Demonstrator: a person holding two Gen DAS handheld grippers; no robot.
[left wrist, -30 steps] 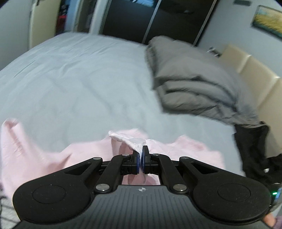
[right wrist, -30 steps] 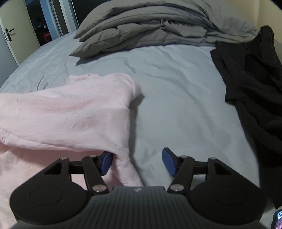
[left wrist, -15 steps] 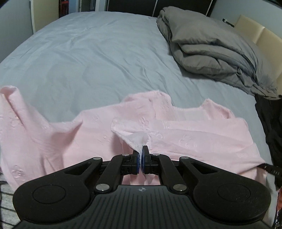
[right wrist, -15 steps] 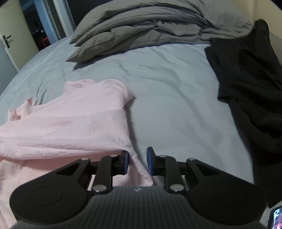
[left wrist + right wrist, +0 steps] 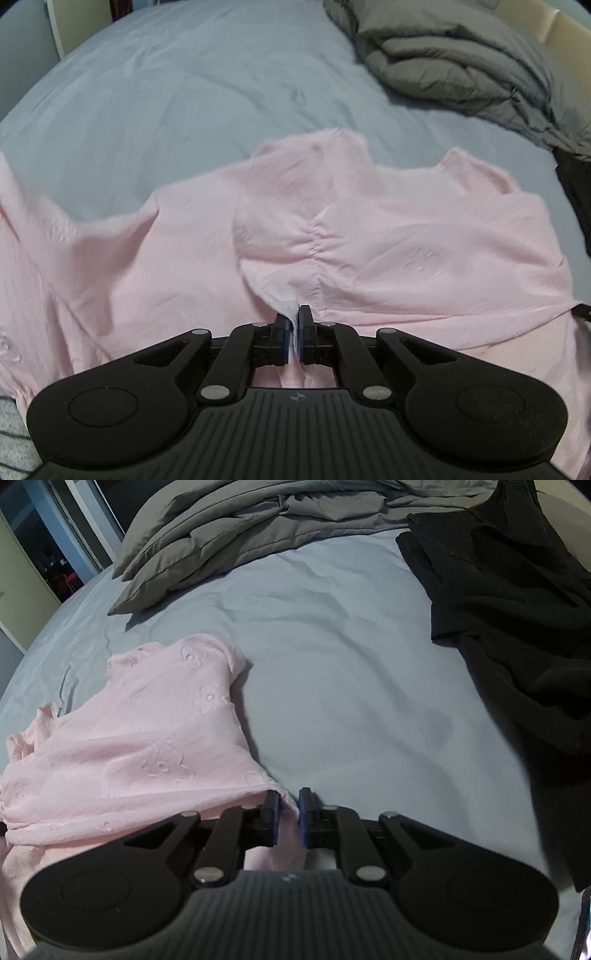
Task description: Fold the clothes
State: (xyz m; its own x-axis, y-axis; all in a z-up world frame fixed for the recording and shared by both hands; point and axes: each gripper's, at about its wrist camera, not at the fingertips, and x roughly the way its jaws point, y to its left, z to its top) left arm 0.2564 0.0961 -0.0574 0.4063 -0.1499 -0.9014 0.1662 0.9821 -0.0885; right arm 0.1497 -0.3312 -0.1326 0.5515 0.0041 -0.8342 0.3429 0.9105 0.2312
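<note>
With the left gripper [image 5: 294, 325] pinching the pink blouse [image 5: 369, 236] and the right gripper [image 5: 287, 814] narrowly parted around its edge, lay the fold flat ahead, corners level.

Dim indoor light, soft shadows; fisheye bend at edges; motion blur in left wrist view.

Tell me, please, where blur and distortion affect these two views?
Left wrist view: the pink garment smears at its far edge, and the fisheye bows the bed. Right wrist view: the garment's embossed flowers read sharply, the black clothes blur toward the right edge, and the lighting is dim in both views.
</note>
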